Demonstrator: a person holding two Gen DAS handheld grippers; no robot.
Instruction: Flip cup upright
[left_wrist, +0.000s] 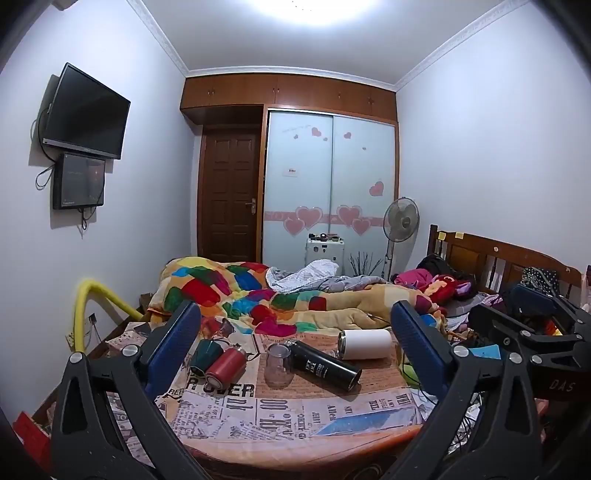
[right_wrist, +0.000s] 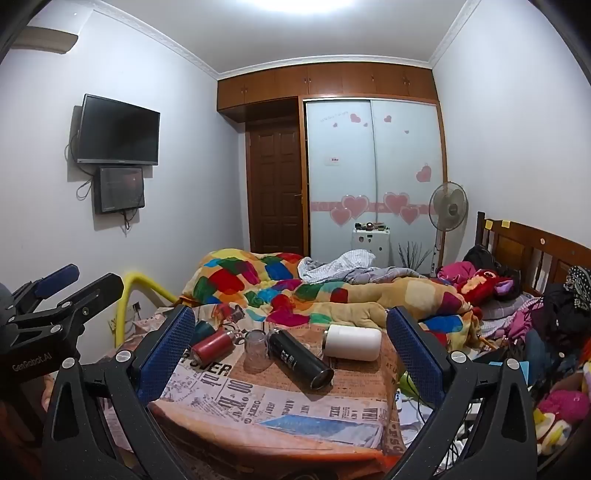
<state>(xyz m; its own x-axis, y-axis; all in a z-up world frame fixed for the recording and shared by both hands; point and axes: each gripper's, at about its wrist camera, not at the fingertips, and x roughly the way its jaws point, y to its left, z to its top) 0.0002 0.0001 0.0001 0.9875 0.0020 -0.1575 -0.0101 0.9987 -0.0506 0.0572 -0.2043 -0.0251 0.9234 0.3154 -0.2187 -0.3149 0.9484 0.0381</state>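
Several cups lie on a small table covered with a newspaper-print cloth (left_wrist: 266, 413) (right_wrist: 280, 406). A clear glass cup (left_wrist: 279, 364) (right_wrist: 256, 349) stands mouth down at the middle. A black flask (left_wrist: 325, 365) (right_wrist: 300, 357), a white tumbler (left_wrist: 365, 344) (right_wrist: 352, 342), a red bottle (left_wrist: 225, 365) (right_wrist: 210, 345) and a dark green cup (left_wrist: 203, 354) (right_wrist: 203, 328) lie on their sides. My left gripper (left_wrist: 295, 332) is open and empty, held before the table. My right gripper (right_wrist: 291, 328) is open and empty too. The left gripper shows at the left edge of the right wrist view (right_wrist: 79, 282).
Behind the table is a bed with a colourful patchwork blanket (left_wrist: 258, 295) (right_wrist: 280, 291) and clothes. A yellow padded rail (left_wrist: 88, 306) stands left. A wooden headboard (left_wrist: 498, 258) and clutter are on the right. A wardrobe (left_wrist: 328, 184), door and fan (left_wrist: 400, 218) are at the back.
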